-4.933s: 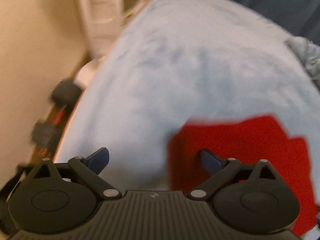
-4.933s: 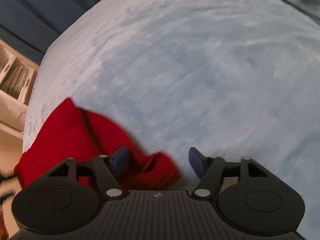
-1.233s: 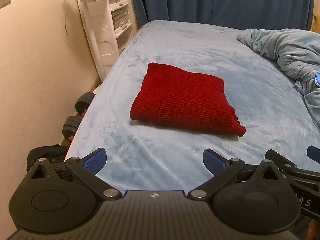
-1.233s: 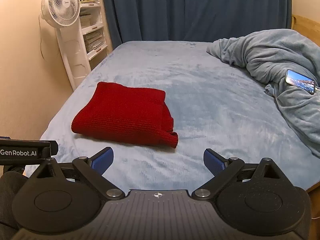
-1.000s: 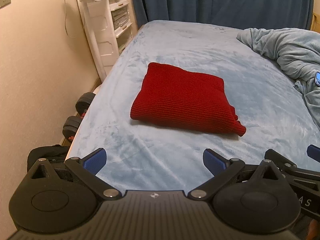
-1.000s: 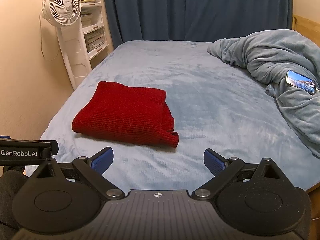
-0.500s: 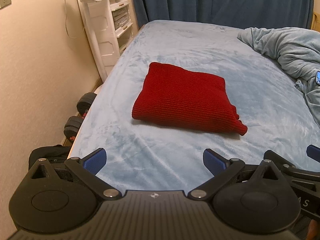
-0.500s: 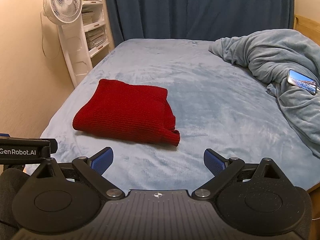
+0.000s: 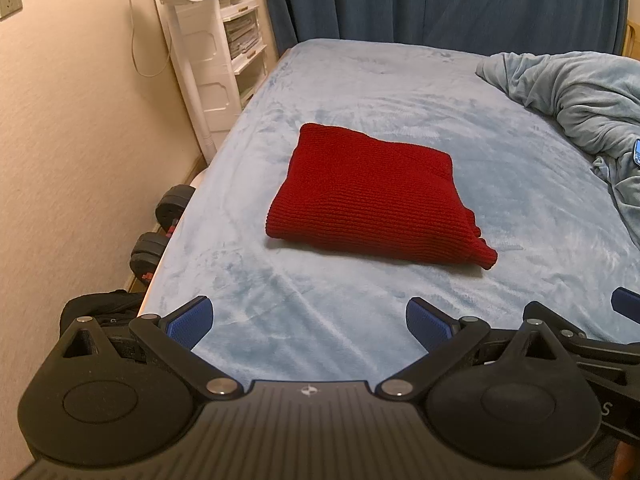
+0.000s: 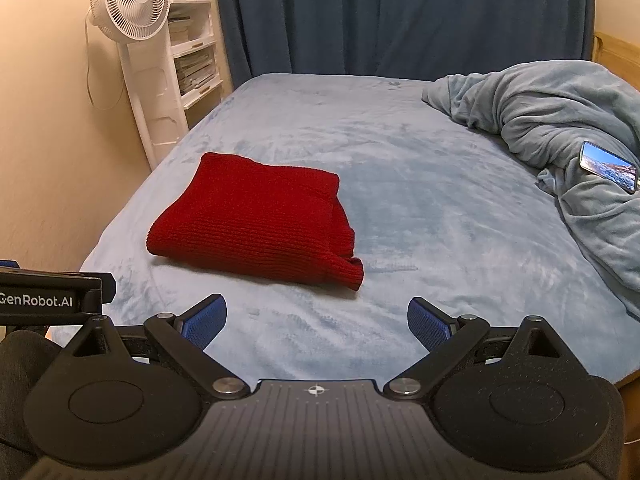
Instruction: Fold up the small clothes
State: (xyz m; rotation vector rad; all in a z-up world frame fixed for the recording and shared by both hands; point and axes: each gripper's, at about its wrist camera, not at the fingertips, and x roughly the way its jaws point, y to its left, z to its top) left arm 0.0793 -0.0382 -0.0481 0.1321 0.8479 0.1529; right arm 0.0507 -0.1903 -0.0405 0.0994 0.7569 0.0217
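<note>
You are holding both tongs back off the near edge of the bed (image 9: 360,92), and neither is touching anything. The left gripper (image 9: 308,322) is standing released, its blue pads spread wide with only bedcover showing between them; the right gripper (image 10: 318,320) is released the same way, empty. The red knit sweater (image 9: 372,196) is lying near the bed's left edge, well apart from both tongs, already in a compact rectangle with its layers stacked. One cuff (image 10: 352,274) is poking out at the near right corner of the bundle, so the fold looks done but slightly untidy there. You seem to be keeping your distance to check the result, not to grasp. The rumpled grey-blue blanket (image 10: 560,120) is sitting along the right edge with a phone (image 10: 608,166) resting on it, clear of the working area. The fan (image 10: 128,0) and shelves are standing beside the far left corner.
</note>
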